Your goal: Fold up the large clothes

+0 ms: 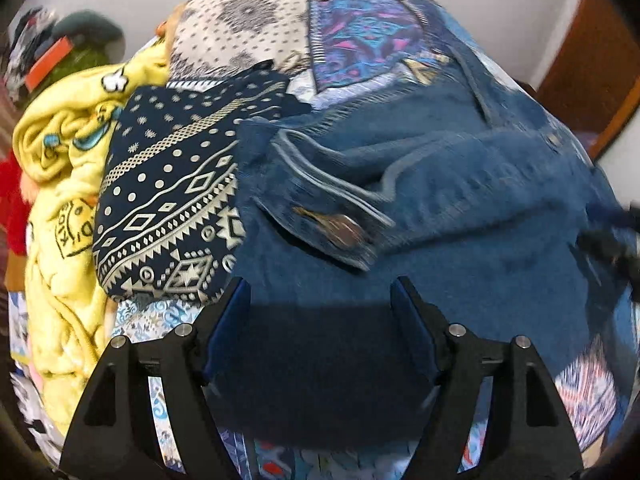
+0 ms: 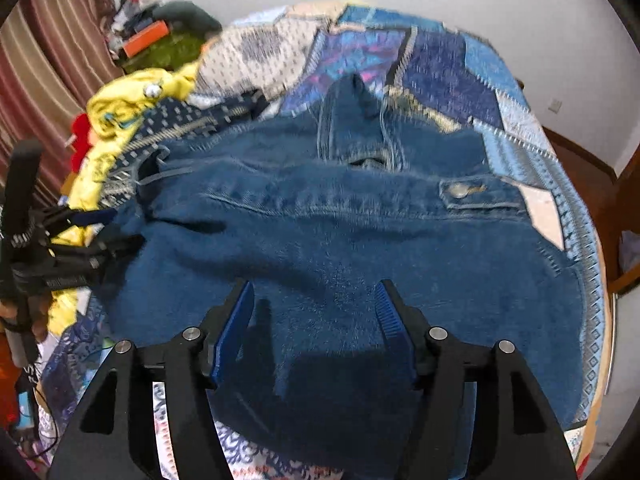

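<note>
- Denim jacket (image 2: 344,224) is being shown spread across the patchwork bedspread (image 2: 520,128) of the bed, its blue cloth filling the middle of both wrist views.
- Left hand-held gripper (image 1: 320,292) is being held just above the near hem of the jacket, jaws apart, with nothing pinched between the blue pads (image 1: 230,320); it is being read as released.
- Right hand-held gripper (image 2: 316,296) is being carried over the same near edge, jaws likewise parted and empty, only denim lying beneath them.
- From the right wrist view the left gripper is being glimpsed at the far left edge, beside the jacket's side.
- A cuff with a metal button (image 1: 340,228) is being seen lying folded in over the body of the jacket in the left view; in the right view a buttoned flap (image 2: 464,191) and a ridge of doubled cloth are running across the garment.
- Progress is being judged as partway: at least one fold looks to be laid in, but the jacket is not yet a compact bundle, and further folds and smoothing are being left to do.
- Beside it, a navy patterned garment (image 1: 168,200) and a yellow printed garment (image 1: 60,168) are being left crumpled in a heap, seemingly awaiting their turn.
- Motion blur is being noted across the cloth, so finer creases cannot be told.
</note>
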Demonstrator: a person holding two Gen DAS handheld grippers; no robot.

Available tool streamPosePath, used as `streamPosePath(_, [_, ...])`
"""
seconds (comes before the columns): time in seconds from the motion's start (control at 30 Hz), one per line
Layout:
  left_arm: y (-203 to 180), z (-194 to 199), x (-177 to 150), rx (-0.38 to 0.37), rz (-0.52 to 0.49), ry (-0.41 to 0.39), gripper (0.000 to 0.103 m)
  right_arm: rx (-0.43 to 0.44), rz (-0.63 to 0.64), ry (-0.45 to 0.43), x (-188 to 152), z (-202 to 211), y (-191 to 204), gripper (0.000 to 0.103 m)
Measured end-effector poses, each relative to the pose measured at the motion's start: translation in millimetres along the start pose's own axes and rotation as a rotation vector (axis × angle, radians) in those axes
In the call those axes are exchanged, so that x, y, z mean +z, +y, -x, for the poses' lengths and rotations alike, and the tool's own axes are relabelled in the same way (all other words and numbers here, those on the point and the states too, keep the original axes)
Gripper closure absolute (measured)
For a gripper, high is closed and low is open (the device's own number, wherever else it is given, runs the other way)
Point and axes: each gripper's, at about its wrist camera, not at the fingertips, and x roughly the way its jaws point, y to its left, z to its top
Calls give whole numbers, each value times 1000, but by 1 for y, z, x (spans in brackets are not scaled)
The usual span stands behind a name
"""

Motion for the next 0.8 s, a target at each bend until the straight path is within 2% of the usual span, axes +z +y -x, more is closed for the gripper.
streamPosePath(0.07, [9,-7,13,8,32,-4,30,-6,-3,31,2,-11,-4,42])
streamPosePath(0.13, [17,-15,28,-17,59,0,29,16,-24,15,4,-13,-11,38])
streamPosePath(0.33, [22,-21,62,43,103,-50,23,-79,-115,5,8,-15,-47,36])
streamPosePath(0.47, [15,-17,74,126,91,-81,23,-191,-144,15,-6,-11,-74,36])
streamPosePath(0.53, [15,-12,78,151,85,-95,23,-294,-124,25,-15,-6,-84,36])
streamPosePath(0.57, [14,-7,79,158,86,-106,23,-318,-116,26,-19,-3,-88,36])
streamPosePath(0.7, [8,21,78,158,74,-157,23,-294,-127,11,-34,22,-96,36])
streamPosePath(0.8, [-3,44,70,98,41,-185,23,-284,-117,-23,-36,41,-83,36])
